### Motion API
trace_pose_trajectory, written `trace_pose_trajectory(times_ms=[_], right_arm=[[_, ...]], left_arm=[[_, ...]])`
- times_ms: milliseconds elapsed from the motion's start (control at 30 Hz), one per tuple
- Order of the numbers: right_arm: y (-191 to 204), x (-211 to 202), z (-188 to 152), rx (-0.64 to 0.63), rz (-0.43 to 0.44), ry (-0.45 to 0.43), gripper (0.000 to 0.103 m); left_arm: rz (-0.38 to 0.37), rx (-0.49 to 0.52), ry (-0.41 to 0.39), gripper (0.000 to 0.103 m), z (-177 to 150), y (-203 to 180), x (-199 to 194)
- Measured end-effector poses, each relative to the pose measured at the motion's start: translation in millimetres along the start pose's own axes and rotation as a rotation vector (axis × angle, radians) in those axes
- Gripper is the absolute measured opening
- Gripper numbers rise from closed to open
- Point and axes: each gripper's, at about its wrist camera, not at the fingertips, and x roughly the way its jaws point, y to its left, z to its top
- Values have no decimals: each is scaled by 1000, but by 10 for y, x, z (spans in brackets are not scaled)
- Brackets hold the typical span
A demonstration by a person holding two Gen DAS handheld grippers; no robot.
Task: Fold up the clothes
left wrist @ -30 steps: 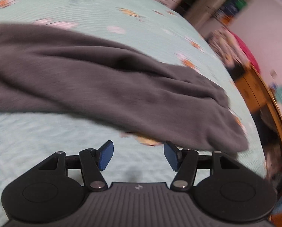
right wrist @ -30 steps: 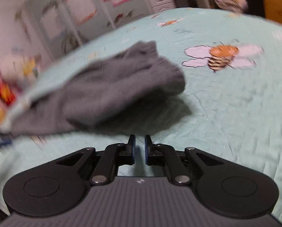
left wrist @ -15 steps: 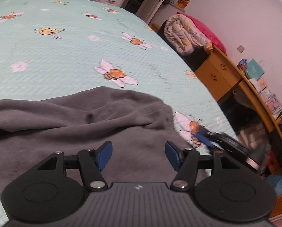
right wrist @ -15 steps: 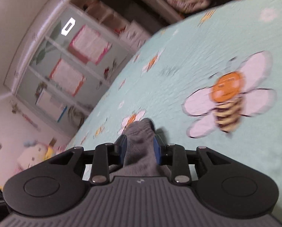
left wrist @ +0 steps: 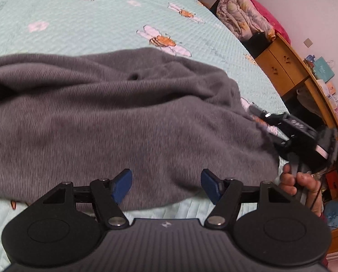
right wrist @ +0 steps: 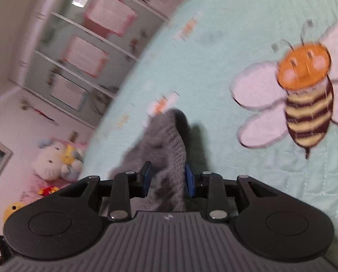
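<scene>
A grey sweater lies in a loose, rumpled heap on the bed, directly ahead of the left tongs and spreading well to their left. The left tongs stand wide apart and hold nothing; their blue pads hover just over the near hem. The right tongs are clamped on a bunched end of the sweater, the cloth rising between the two pads — seen from the left view, this tool sits at the sweater's right edge, gripped by a hand.

Progress, as a judgement: no flat, squared fold shows; the cloth is creased and uneven, with at most a rough doubling-over along its length, though blur in the right view leaves this uncertain. Squaring and smoothing appear to remain.

Edges and room: beyond the sweater the bed lies open, bare save for its printed bees — ample space ahead of both tongs. To the right of the left tongs the bed's edge falls away towards a wooden desk; the near edge lies close beneath the tongs.
</scene>
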Motion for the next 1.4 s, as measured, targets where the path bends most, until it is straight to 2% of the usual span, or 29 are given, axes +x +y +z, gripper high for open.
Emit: trace_pose_trajectory(times_ms=[33, 67, 200, 367, 467, 600, 700, 867, 1033, 1067, 1100, 1167, 1267, 1333, 1367, 1400], right_arm=[[68, -57, -40, -37, 39, -7, 11], [136, -113, -80, -74, 78, -14, 7], [440, -443, -383, -225, 141, -1, 6], [616, -895, -995, -316, 115, 32, 6], [623, -884, -1319, -317, 103, 82, 6], [512, -666, -1594, -249, 101, 146, 6], [490, -531, -1669, -252, 73, 166, 6], [424, -501, -1689, -237, 85, 151, 6], [400, -484, -1651, -248, 85, 145, 6], [396, -488, -1643, -250, 86, 144, 6], [392, -493, -1636, -252, 86, 142, 6], [388, -500, -1626, -254, 86, 140, 5], [384, -509, -1616, -256, 86, 137, 5], [388, -527, -1610, -264, 83, 135, 5], [385, -540, -1605, -265, 82, 134, 5], [380, -552, -1598, -264, 83, 133, 5]], left_arm=[[0, -3, 3, 70, -12, 14, -12], [1, -7, 5, 70, -24, 29, -25], [-2, -19, 13, 70, -61, 87, -88], [-30, 13, 5, 70, -48, 54, -215], [-32, 105, -26, 70, 50, -206, -266], [-27, 334, -79, 73, 251, -784, -250], [27, 533, -104, 77, 399, -1227, -69], [167, 895, -61, 77, 405, -1788, 597], [365, 1218, 2, 74, 167, -1952, 1151], [389, 1243, 27, 68, 149, -1948, 1230], [394, 1247, 49, 66, 154, -1924, 1255], [409, 1251, 72, 66, 170, -1881, 1275], [495, 1255, 94, 67, 201, -1862, 1397], [520, 1255, 133, 65, 212, -1854, 1502], [529, 1259, 153, 54, 210, -1848, 1554], [531, 1243, 161, 34, 234, -1841, 1574]])
